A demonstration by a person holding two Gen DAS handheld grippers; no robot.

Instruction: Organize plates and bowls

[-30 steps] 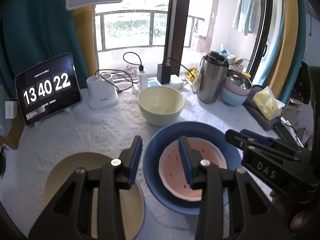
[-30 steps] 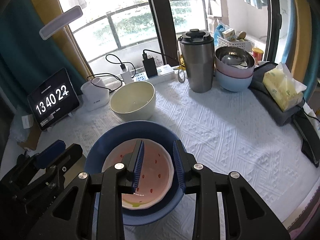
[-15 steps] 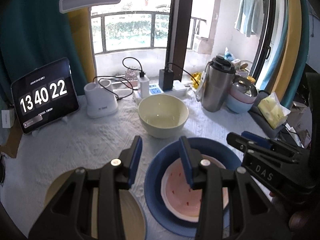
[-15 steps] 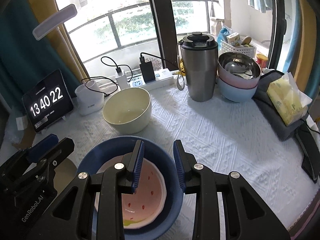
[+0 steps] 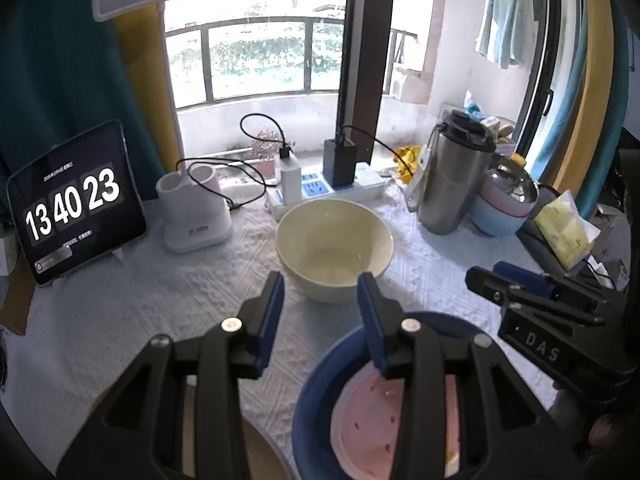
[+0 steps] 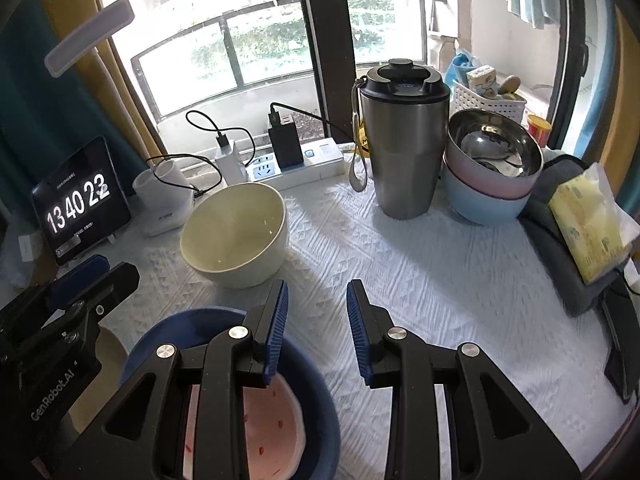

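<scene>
A cream bowl [image 5: 334,248] [image 6: 236,236] stands mid-table. Nearer me lies a blue plate [image 5: 320,392] [image 6: 180,324] with a pink watermelon-pattern plate [image 5: 368,424] [image 6: 276,424] resting in it. To its left a tan plate [image 5: 262,454] [image 6: 110,346] shows, mostly hidden. My left gripper [image 5: 320,308] hovers open and empty above the cloth, between the blue plate and the cream bowl. My right gripper [image 6: 316,312] is also open and empty, over the blue plate's right rim. Each gripper shows in the other's view: the right gripper [image 5: 532,300] and the left gripper [image 6: 72,292].
A steel tumbler [image 6: 404,140] and a stack of bowls [image 6: 492,176] stand at the back right. Beside them lies a tissue pack [image 6: 588,224] on grey cloth. A power strip with chargers [image 6: 296,164], a white lamp base [image 5: 192,212] and a clock tablet [image 5: 72,204] line the back and left.
Both grippers have moved forward toward the cream bowl. The stacked plates have slid to the bottom of both views. Jaw gaps look the same.
</scene>
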